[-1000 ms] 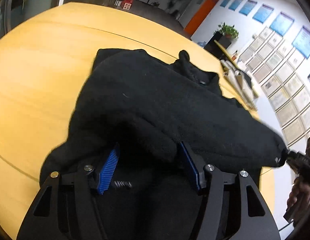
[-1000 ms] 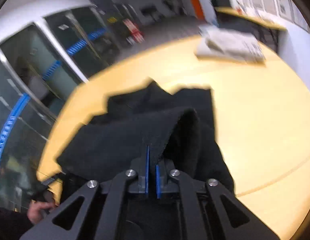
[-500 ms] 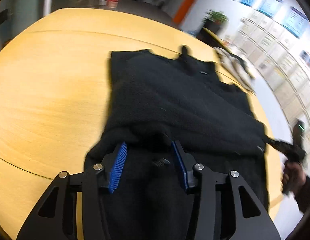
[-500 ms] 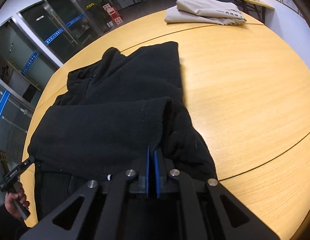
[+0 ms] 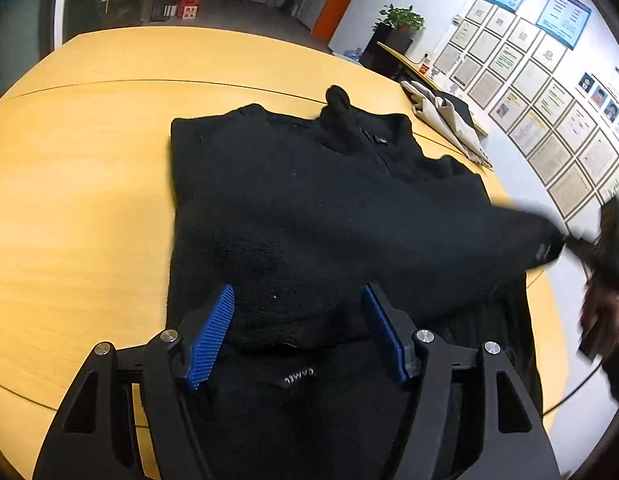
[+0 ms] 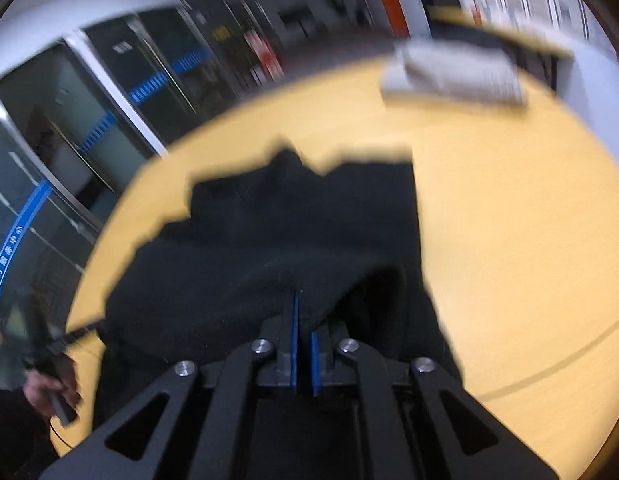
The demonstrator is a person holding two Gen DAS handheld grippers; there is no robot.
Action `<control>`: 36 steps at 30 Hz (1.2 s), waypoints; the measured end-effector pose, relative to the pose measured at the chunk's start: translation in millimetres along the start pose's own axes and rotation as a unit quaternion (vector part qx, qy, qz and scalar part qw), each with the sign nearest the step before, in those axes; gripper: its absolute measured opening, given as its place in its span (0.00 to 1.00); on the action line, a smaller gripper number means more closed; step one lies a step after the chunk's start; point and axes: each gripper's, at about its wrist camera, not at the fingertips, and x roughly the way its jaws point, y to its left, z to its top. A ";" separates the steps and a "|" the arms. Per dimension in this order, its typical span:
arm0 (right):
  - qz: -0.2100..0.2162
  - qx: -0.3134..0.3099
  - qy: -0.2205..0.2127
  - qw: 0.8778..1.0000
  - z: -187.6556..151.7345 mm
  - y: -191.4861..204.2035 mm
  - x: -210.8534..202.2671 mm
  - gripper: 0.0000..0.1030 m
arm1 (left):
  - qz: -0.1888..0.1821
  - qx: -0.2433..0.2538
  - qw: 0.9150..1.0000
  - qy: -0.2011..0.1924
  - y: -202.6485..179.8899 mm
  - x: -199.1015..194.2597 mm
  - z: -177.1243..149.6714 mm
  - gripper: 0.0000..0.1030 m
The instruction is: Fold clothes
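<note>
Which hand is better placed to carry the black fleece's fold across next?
Right. The right tongs are shut on the black fleece jacket, lifting its edge. The left tongs stand open, holding nothing.

Left wrist: close above the black fleece (image 5: 309, 208), facing across the bench (image 5: 81, 168) toward the certificate wall — right wrist: same fleece and bench, toward glass doors (image 6: 109, 92)

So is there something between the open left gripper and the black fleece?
Nothing visible. The left hand-held gripper is open directly over the fleece, with only the folded cloth between its fingers.
</note>
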 end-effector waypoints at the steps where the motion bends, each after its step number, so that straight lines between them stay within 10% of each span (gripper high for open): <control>1: -0.003 -0.011 -0.013 1.000 8.7 3.0 -4.6 0.04 | -0.012 0.002 1.000 0.011 -2.6 0.5 -5.1 0.64; 4: -0.015 -0.021 -0.013 1.000 26.6 -4.8 4.0 0.04 | -0.044 0.008 0.998 0.045 -10.7 3.0 -20.5 0.64; 7: -0.029 0.020 0.073 0.997 15.6 -39.2 51.0 0.04 | -0.048 0.029 0.996 0.069 -22.9 7.5 -32.8 0.64; 15: -0.019 0.036 0.087 0.995 1.8 -31.7 48.5 0.04 | -0.084 0.034 0.995 -0.032 -36.4 -43.3 7.1 0.66; 21: -0.044 0.076 0.141 0.986 -13.5 -55.4 68.7 0.06 | -0.049 0.012 0.997 0.062 -12.5 29.9 2.3 0.70; 27: -0.096 0.023 0.077 0.992 5.6 -35.4 26.5 0.33 | -0.040 0.038 0.997 0.052 -21.8 23.8 -21.4 0.71; 31: -0.024 -0.074 0.050 0.996 6.6 22.8 22.3 0.57 | -0.042 0.025 0.998 0.050 -23.9 17.7 -20.2 0.72; 36: -0.017 -0.047 0.155 0.987 -28.9 10.9 101.3 0.46 | -0.047 0.001 0.998 0.040 -19.1 10.4 -20.7 0.72</control>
